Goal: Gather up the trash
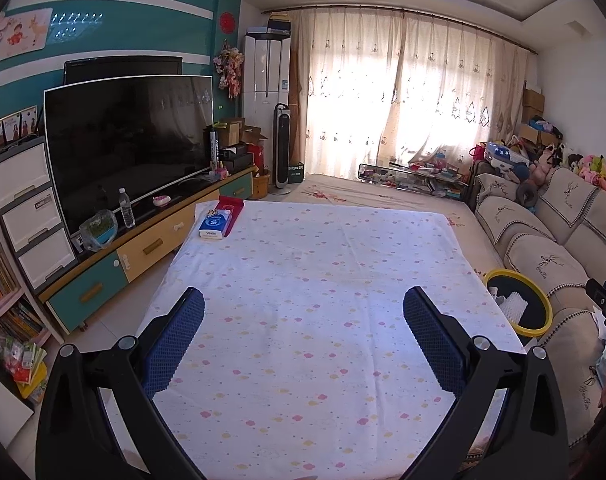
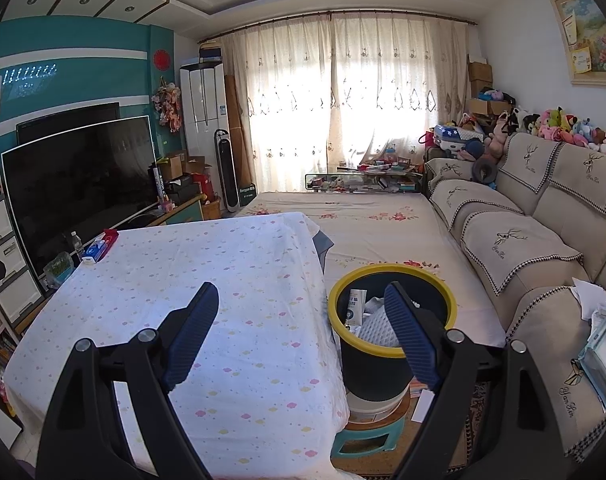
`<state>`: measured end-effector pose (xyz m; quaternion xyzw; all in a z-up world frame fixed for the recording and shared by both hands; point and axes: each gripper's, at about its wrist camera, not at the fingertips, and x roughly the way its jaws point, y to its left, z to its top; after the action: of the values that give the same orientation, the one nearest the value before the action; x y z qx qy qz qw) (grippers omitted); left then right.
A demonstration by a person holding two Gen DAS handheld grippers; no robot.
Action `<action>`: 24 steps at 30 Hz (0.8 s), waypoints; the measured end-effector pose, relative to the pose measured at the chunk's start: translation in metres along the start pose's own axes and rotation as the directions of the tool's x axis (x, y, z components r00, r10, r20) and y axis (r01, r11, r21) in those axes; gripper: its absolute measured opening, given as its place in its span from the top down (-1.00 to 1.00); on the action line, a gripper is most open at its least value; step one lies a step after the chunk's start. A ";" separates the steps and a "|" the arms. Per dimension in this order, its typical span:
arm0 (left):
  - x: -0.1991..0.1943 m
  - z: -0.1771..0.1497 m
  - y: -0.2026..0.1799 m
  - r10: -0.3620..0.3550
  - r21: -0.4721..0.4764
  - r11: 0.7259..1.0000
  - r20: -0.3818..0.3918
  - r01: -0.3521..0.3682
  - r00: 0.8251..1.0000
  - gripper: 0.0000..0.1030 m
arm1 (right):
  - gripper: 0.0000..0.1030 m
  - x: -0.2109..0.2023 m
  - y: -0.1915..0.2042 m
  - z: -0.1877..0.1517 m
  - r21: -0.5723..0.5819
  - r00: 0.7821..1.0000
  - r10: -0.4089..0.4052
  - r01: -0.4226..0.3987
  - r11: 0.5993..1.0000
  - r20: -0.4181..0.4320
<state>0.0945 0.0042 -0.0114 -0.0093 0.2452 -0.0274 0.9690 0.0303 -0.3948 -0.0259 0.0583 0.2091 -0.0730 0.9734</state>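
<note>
- Far left: drawer unit [image 1: 27, 216], white fronts, beside a TV stand [image 1: 143, 248] w/ teal and yellow drawers.
- On the stand: lg TV [image 1: 127, 144], screen dark; clear water bottle [image 1: 126, 208] upright in front of it; plastic bag [image 1: 98, 229] w/ green contents just left of the bottle.
- Upright box at the TV's right edge reads "ASRUA"-type lettering; not legible enough to confirm.
- Table [image 1: 311, 320] under white cloth w/ small pink/yellow print, centre of scene.
- Far-left corner of the table: blue tissue box [image 1: 214, 224], label "Vinda", touching a red box [image 1: 233, 210] on its right.
- Left gripper [image 1: 303, 300]: jaws wide apart, nothing between them, over the near part of the cloth.
- Far centre: white standing AC unit [image 1: 266, 80], tower fan [image 1: 282, 148] beside it, green crate marked "Deegoo"-type text, unclear.
- Right gripper [image 2: 301, 300]: jaws spread wide, nothing clamped; its right finger overlaps the bin in view.
- Trash bin [image 2: 391, 344]: black, yellow rim, just right of the table, set on a teal stool [image 2: 367, 436]. Holds a white carton w/ print (unreadable), white foam netting, crumpled paper.
- Right: beige sofa [image 2: 523, 248], covers embroidered w/ deer motif and script, approx "Yan Bin".
- Sofa near end: tissue pack [image 2: 601, 356], white tissue sticking up.
- Far right: plush toys [image 2: 571, 128] along the sofa back.
</note>
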 end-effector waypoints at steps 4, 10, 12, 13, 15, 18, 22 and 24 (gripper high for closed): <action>0.003 -0.002 0.000 0.004 0.001 1.000 -0.004 -0.004 1.000 -0.91 | -0.56 0.003 0.001 0.000 0.001 1.000 0.002 -0.002 1.000 -0.003; 0.006 -0.005 0.000 0.006 0.005 1.000 -0.012 -0.006 1.000 -0.91 | -0.57 0.007 0.002 -0.002 0.002 1.000 0.007 -0.007 1.000 -0.012; 0.008 -0.004 0.001 0.006 0.006 1.000 -0.014 -0.006 1.000 -0.91 | -0.57 0.007 0.002 -0.002 0.002 1.000 0.009 -0.009 1.000 -0.012; 0.009 -0.004 0.001 0.007 0.006 1.000 -0.015 -0.006 1.000 -0.91 | -0.57 0.007 0.002 -0.002 0.002 1.000 0.009 -0.009 1.000 -0.012; 0.009 -0.004 0.001 0.007 0.007 1.000 -0.017 -0.007 1.000 -0.91 | -0.57 0.008 0.002 -0.002 0.003 1.000 0.008 -0.008 1.000 -0.012; 0.010 -0.004 0.000 0.006 0.007 1.000 -0.016 -0.006 1.000 -0.91 | -0.57 0.008 0.002 -0.002 0.005 1.000 0.008 -0.008 1.000 -0.013; 0.010 -0.004 0.000 0.006 0.006 1.000 -0.017 -0.006 1.000 -0.91 | -0.57 0.008 0.002 -0.002 0.007 1.000 0.010 -0.010 1.000 -0.013; 0.010 -0.004 -0.001 0.008 0.009 1.000 -0.018 -0.008 1.000 -0.91 | -0.57 0.009 0.002 -0.002 0.007 1.000 0.011 -0.011 1.000 -0.015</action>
<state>0.1015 0.0025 -0.0197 -0.0039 0.2536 -0.0248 0.9670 0.0376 -0.3936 -0.0314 0.0631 0.2158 -0.0680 0.9720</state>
